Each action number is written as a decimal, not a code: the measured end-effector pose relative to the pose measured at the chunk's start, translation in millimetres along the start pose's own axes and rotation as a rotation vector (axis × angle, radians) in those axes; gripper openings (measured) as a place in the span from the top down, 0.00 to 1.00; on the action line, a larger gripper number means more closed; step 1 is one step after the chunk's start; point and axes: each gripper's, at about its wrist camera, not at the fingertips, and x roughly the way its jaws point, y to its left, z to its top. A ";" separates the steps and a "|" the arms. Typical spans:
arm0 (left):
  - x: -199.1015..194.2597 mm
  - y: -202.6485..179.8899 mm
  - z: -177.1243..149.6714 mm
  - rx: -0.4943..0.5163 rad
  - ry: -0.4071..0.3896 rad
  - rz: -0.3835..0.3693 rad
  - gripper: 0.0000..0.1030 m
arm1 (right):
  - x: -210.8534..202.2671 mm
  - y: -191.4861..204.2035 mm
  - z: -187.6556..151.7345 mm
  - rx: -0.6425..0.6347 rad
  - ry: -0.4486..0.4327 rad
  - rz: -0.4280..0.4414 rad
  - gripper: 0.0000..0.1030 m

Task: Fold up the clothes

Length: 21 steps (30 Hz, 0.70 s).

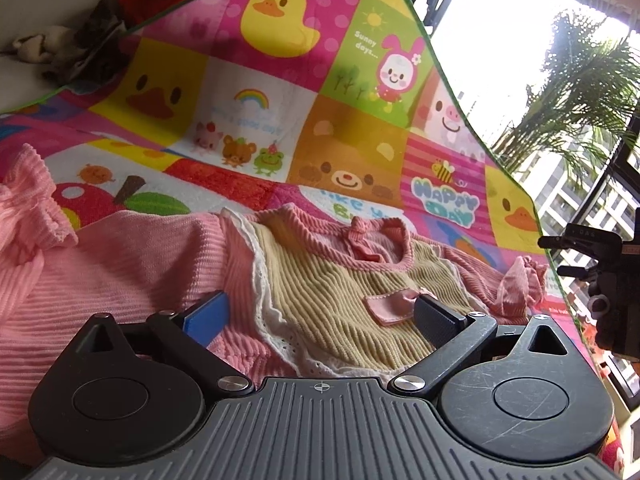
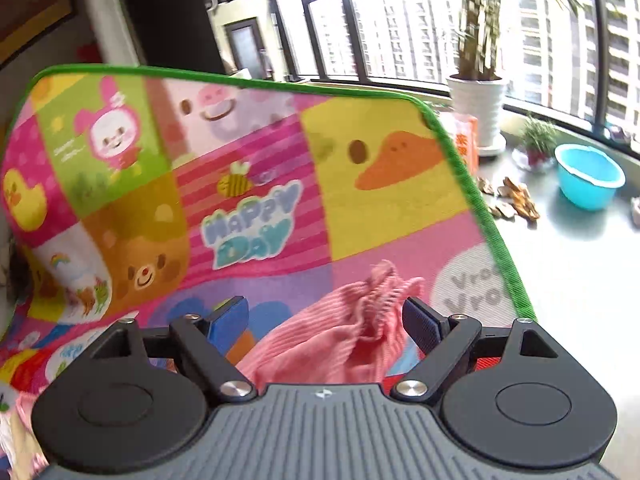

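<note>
The pink-and-cream corduroy top (image 1: pixel 320 276) lies spread sideways across the play mat (image 1: pixel 256 128). Left tool (image 1: pixel 320 312), jaws wide, empty, hovers over its chest panel. Right tool (image 2: pixel 324 316), also wide and empty, sits over the right sleeve cuff (image 2: pixel 380 292), nearest that end.

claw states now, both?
Left claw: open, holding nothing, above the pink top.
Right claw: open, pink sleeve loose between its fingers.
</note>
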 end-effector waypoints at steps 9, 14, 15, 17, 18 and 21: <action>-1.2 1.3 0.1 -0.008 -0.001 -0.014 0.00 | 32.8 -2.3 -10.1 -0.067 -0.027 -0.097 0.41; -1.4 2.6 0.3 -0.018 -0.003 -0.025 0.00 | 31.1 -3.1 10.6 -0.114 -0.026 -0.050 0.67; -1.3 2.6 0.5 -0.020 -0.004 -0.026 0.00 | 26.9 -5.4 12.9 -0.098 -0.019 -0.030 0.67; -1.1 2.6 0.6 -0.021 -0.004 -0.027 0.00 | 21.7 -9.5 15.4 -0.074 -0.004 -0.011 0.67; -1.1 2.5 0.6 -0.021 -0.004 -0.027 0.00 | 20.9 -11.1 15.5 -0.067 0.005 -0.009 0.67; -1.1 2.6 1.1 -0.021 -0.005 -0.027 0.00 | 25.9 -9.4 9.6 -0.090 0.019 -0.022 0.67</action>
